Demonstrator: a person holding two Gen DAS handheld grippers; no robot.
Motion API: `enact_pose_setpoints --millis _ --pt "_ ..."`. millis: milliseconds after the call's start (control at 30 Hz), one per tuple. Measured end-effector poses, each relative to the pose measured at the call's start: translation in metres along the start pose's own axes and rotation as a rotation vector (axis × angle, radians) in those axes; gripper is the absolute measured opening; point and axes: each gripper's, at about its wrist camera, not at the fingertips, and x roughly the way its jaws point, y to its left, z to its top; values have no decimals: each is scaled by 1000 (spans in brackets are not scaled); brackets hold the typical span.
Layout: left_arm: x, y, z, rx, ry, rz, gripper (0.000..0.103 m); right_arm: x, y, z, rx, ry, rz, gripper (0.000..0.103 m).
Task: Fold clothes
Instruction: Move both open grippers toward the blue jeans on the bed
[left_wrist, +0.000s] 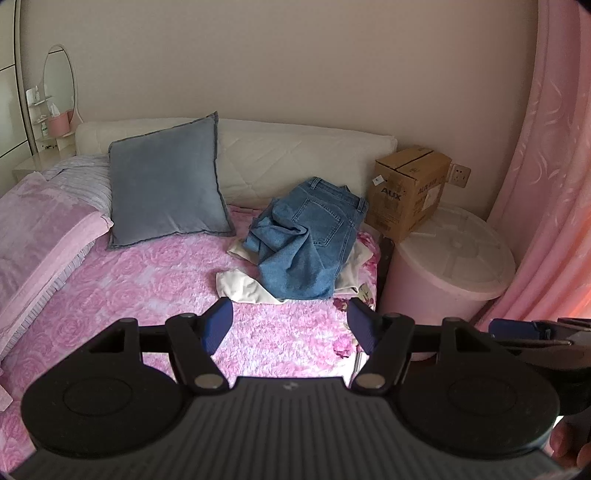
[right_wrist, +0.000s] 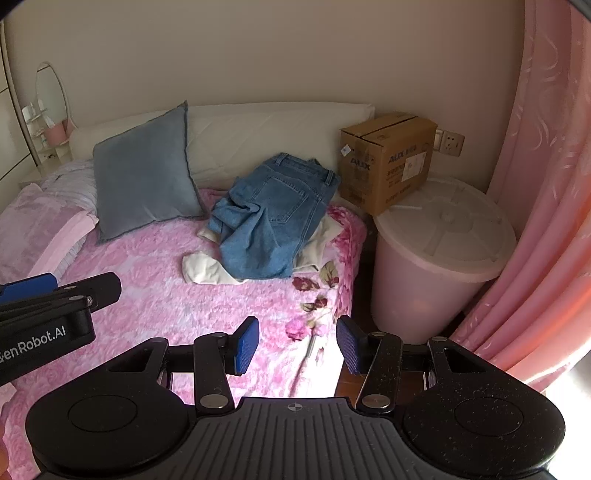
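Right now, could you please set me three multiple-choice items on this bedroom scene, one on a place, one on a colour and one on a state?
1. Where do the jeans lie?
A. on a cream garment on the bed
B. inside the cardboard box
C. on the grey cushion

2. What colour is the bedspread?
A. green
B. pink with roses
C. plain white

3. How do the left tongs and right tongs stand?
A. both open and empty
B. both shut on the jeans
C. one shut on the cushion

Answers:
1 A, since the cream garment shows from under the denim, beside the grey cushion and short of the cardboard box.
2 B, since pink rose patterns cover it.
3 A, since each pair of blue pads stands apart with only bedspread between.
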Motion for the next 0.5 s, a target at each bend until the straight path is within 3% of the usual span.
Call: enact_pose_setpoints --millis 200,500 --pt "0 3 10 9 1 -2 65 2 4 6 -2 7 -13 50" --pt "14 6 -9 5 -10 -4 65 5 0 10 17 -1 -19 50"
